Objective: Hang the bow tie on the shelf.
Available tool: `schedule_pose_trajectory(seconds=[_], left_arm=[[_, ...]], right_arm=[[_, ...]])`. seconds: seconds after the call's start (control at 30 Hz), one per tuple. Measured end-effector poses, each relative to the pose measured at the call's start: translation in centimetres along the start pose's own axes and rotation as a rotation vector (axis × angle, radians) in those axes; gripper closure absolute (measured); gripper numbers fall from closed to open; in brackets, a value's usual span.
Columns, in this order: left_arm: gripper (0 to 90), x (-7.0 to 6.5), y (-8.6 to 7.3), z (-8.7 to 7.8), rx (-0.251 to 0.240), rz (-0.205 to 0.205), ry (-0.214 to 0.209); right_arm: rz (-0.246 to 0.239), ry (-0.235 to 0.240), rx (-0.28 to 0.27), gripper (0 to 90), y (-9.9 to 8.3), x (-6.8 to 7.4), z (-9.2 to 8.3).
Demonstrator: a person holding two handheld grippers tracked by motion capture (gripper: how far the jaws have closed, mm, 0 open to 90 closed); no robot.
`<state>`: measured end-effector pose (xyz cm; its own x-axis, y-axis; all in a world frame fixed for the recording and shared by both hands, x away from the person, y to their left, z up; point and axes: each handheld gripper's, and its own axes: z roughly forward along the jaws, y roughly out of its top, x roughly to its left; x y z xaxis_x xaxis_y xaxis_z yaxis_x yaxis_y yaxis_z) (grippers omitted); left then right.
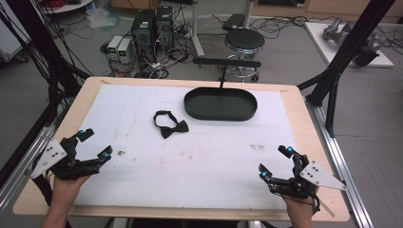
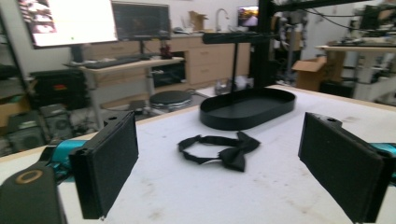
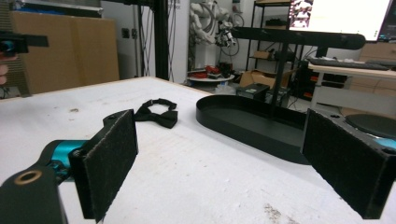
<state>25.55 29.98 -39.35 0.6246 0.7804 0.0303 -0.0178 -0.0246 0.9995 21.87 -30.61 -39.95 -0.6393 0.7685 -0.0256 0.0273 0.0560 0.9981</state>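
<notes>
A black bow tie (image 1: pixel 169 125) with its neck strap lies flat on the white table cover, left of centre. Behind it to the right stands a black oval tray (image 1: pixel 221 104) with a T-shaped stand rising from it. My left gripper (image 1: pixel 96 144) hovers open near the front left corner, nothing between its jaws. In the left gripper view the bow tie (image 2: pixel 219 150) lies ahead between the wide jaws, with the tray (image 2: pixel 247 108) beyond. My right gripper (image 1: pixel 275 163) is open at the front right, empty. From the right gripper view, the bow tie (image 3: pixel 158 114) and tray (image 3: pixel 252 128) lie ahead.
The white cover (image 1: pixel 199 156) lies on a wooden tabletop (image 1: pixel 304 123) with black frame posts at both sides. Beyond the far edge are a stool (image 1: pixel 244 42), computer towers (image 1: pixel 151 26) and loose cables on the floor.
</notes>
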Motion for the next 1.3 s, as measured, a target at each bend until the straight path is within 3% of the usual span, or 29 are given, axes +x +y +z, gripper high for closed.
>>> schedule_pose_trajectory(seconds=[0.13,0.33,0.43,0.53,0.8,1.17,1.2,1.3], left_arm=[[14.9,-0.2,0.5,2.1,0.064,-0.005,-0.06],[22.0,-0.7,1.5,5.8,0.167,0.026,-0.133],[22.9,-1.0,1.9,7.7,0.204,0.011,-0.171],[22.9,-1.4,2.0,9.6,0.265,0.046,-0.172],[23.2,-1.9,1.7,14.2,0.379,0.067,-0.192],[24.9,-2.9,-0.1,20.3,0.573,0.132,-0.234],[25.1,-3.0,-0.2,20.7,0.582,0.15,-0.235],[26.7,-3.1,-0.8,22.0,0.616,0.155,-0.243]], right_arm=[[-0.011,0.009,0.014,10.3,0.0,0.2,0.4],[-0.012,0.014,0.015,10.3,0.0,0.3,0.4],[-0.005,0.018,0.016,10.3,0.0,0.4,0.5],[-0.003,0.024,0.016,10.3,-0.1,0.4,0.6],[-0.003,0.036,0.017,10.3,-0.2,0.5,0.9],[0.004,0.053,0.02,10.2,-0.4,0.6,1.4],[0.005,0.055,0.018,10.3,-0.4,0.6,1.5],[0.015,0.056,0.013,10.2,-0.5,0.6,1.6]])
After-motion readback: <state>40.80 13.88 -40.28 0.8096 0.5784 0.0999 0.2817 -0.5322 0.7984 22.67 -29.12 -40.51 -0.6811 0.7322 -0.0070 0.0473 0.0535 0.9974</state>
